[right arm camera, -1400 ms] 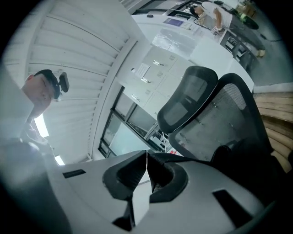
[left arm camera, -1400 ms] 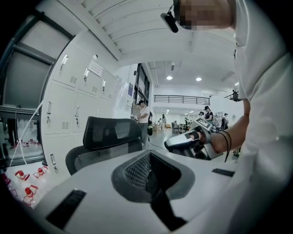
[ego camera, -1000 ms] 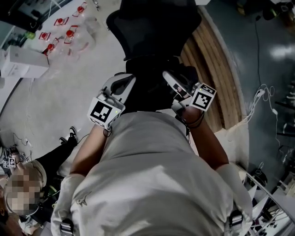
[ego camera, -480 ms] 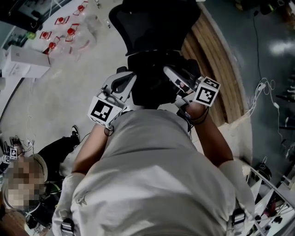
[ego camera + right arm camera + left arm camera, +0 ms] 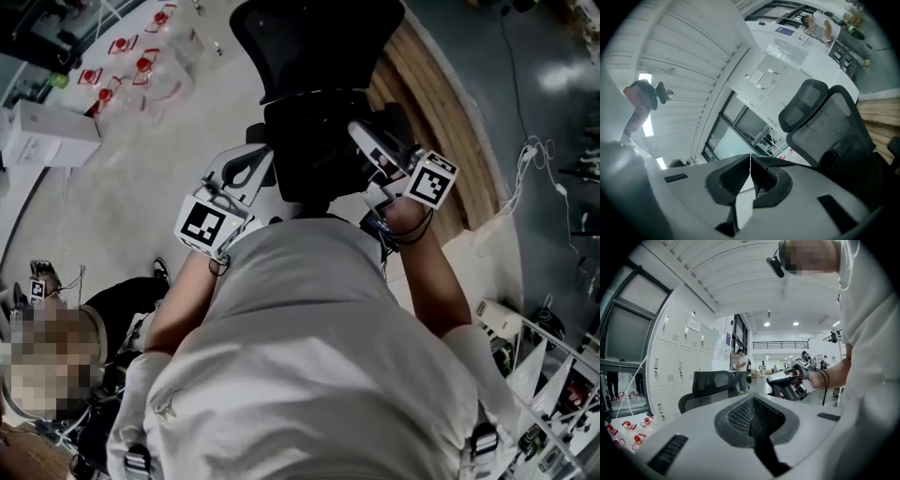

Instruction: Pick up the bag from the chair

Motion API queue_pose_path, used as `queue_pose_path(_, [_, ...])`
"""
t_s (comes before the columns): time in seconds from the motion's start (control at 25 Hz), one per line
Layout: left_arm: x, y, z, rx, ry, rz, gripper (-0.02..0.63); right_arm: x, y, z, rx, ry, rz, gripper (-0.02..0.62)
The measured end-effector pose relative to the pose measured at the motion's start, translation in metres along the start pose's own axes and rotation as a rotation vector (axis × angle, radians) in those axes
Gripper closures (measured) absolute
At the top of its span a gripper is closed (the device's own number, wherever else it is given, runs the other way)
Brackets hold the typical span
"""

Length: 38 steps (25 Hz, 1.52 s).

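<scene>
The black bag (image 5: 305, 155) sits on the black chair (image 5: 314, 42) at upper centre, hard to tell from the seat, its near edge hidden by the person's pale shirt (image 5: 319, 356). The left tool (image 5: 753, 404) and right tool (image 5: 750, 161) flank it, both with jaws pressed together, holding nothing. Red-capped bottles (image 5: 141, 70) lie upper left.

Light grey T-shirt (image 5: 309, 375); white-bodied, dark-padded left claw (image 5: 752, 411) and right claw (image 5: 750, 166).

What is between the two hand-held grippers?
The black bag is between the left hand-held gripper and the right hand-held gripper; the head view shows it.
</scene>
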<state>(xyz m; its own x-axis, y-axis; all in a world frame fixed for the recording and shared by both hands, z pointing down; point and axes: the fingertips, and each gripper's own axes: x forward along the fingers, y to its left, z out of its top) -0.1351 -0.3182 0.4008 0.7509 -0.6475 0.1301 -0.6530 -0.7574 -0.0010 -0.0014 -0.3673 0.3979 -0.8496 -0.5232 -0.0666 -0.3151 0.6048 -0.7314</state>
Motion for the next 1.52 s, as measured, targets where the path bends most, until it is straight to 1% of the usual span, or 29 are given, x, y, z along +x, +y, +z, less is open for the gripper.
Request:
queue_pose_path(0.16, [-0.022,-0.017,-0.002,0.013,0.007,-0.026,0.598,-0.016,0.013,-0.014,0.015,-0.031,-0.027,0.561])
queue_pose_path(0.28, [-0.036,-0.017,-0.005,0.016,0.007,-0.030,0.598,-0.019,0.028,-0.022,0.001,-0.054,-0.032,0.561])
queue_pose_path(0.44, [-0.043,-0.037,-0.002,0.000,-0.008,-0.048,0.598,-0.041,0.043,-0.037,0.043,-0.069,-0.055,0.561])
queue_pose_path(0.64, [-0.037,-0.056,0.003,0.004,-0.020,-0.040,0.598,-0.067,0.058,-0.039,0.014,-0.041,-0.015,0.561])
queue_pose_path(0.76, [-0.030,-0.065,0.005,0.021,-0.014,-0.031,0.598,-0.080,0.063,-0.040,0.027,-0.015,0.019,0.561])
queue_pose_path(0.96, [-0.018,-0.087,0.003,0.006,-0.002,0.043,0.598,-0.107,0.070,-0.046,0.040,0.019,0.091,0.563])
queue_pose_path(1.12, [-0.002,-0.125,-0.002,0.002,0.013,0.072,0.598,-0.138,0.071,-0.056,0.058,0.057,0.123,0.563])
queue_pose_path(1.28, [0.014,-0.173,-0.008,-0.018,0.017,0.095,0.598,-0.180,0.073,-0.065,0.067,0.085,0.148,0.562])
queue_pose_path(1.4, [0.024,-0.215,-0.005,-0.025,0.008,0.098,0.598,-0.213,0.076,-0.064,0.063,0.101,0.165,0.563])
queue_pose_path(1.52, [0.028,-0.257,-0.005,-0.015,0.013,0.096,0.600,-0.249,0.082,-0.067,0.054,0.111,0.180,0.561])
